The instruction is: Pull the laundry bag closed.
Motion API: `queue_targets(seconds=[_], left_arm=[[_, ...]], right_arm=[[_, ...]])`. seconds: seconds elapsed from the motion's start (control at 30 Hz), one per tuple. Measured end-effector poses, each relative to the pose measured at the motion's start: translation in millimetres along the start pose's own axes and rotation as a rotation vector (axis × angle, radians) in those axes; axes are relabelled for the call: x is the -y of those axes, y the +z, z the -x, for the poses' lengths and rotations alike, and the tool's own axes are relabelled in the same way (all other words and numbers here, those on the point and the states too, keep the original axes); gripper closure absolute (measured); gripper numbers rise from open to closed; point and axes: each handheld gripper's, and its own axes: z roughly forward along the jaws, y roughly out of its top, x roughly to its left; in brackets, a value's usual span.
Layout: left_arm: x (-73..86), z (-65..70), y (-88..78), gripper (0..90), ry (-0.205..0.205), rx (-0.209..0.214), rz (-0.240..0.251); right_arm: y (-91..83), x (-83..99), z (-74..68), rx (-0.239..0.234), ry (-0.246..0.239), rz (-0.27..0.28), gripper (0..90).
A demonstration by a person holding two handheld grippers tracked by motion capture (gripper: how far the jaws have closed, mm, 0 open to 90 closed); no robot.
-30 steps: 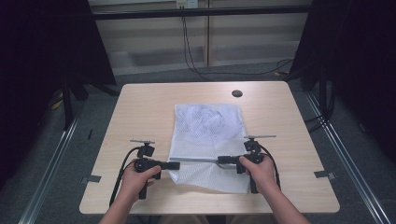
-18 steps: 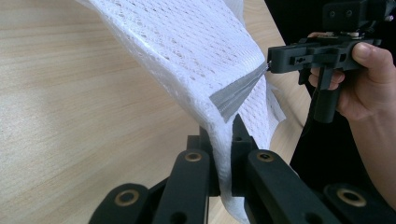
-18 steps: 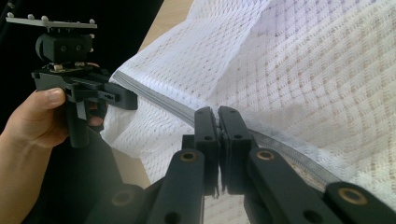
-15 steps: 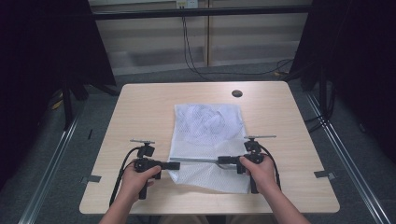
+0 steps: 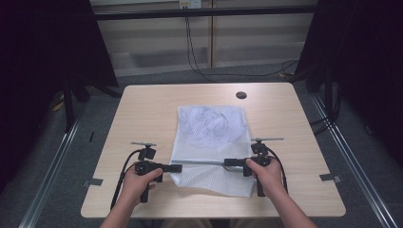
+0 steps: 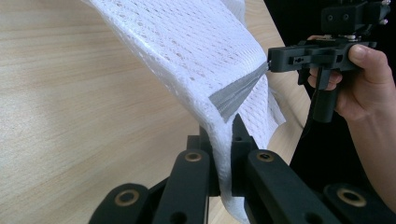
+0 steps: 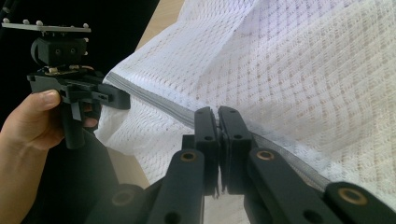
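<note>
1. Near the desk's front-left corner, the left gripper is held level by the person's left hand. In the left gripper view its jaws are clamped on the left edge of a white mesh laundry bag, right where the grey zipper band ends.
2. Across the middle of the desk, the mesh laundry bag lies flat from the centre toward the front edge. Crumpled white cloth shows through its far half. The zipper band is stretched in a straight line between the two grippers, slightly lifted off the desk.
3. Toward the front-right, the right gripper sits in the right hand. The right gripper view shows its jaws pressed together on the zipper band.
4. Judged from this, the step in hand is tensioning the bag's zippered opening with both grippers. The next move probably calls for one gripper to keep anchoring the end while the other lets go and finds the slider; I cannot make out the slider.
5. No brand, label or writing is readable on the bag, grippers or desk.
</note>
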Motion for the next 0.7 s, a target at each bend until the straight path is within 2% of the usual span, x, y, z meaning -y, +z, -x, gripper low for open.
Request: queue_targets(seconds=[0.27,0.33,0.4,0.63,0.7], left_arm=[[0.1,0.7,0.4,88.9,-0.001,0.001,-0.002],[0.0,0.4,-0.6,89.0,-0.01,0.0,0.008],[0.2,0.2,-0.7,88.9,-0.01,0.004,0.005],[0.3,0.9,0.2,89.0,-0.026,0.009,0.01],[0.3,0.6,0.1,89.0,-0.02,0.007,0.006]], right_arm=[[-0.8,-0.3,2.5,-0.005,0.009,-0.006,87.3],[-1.9,-0.2,3.3,0.008,0.01,-0.011,87.3],[-3.7,-0.4,5.1,0.0,0.022,-0.004,87.2],[-4.6,-0.7,5.9,-0.006,0.017,-0.003,87.2],[-5.2,-1.1,6.1,-0.009,0.02,-0.001,87.2]])
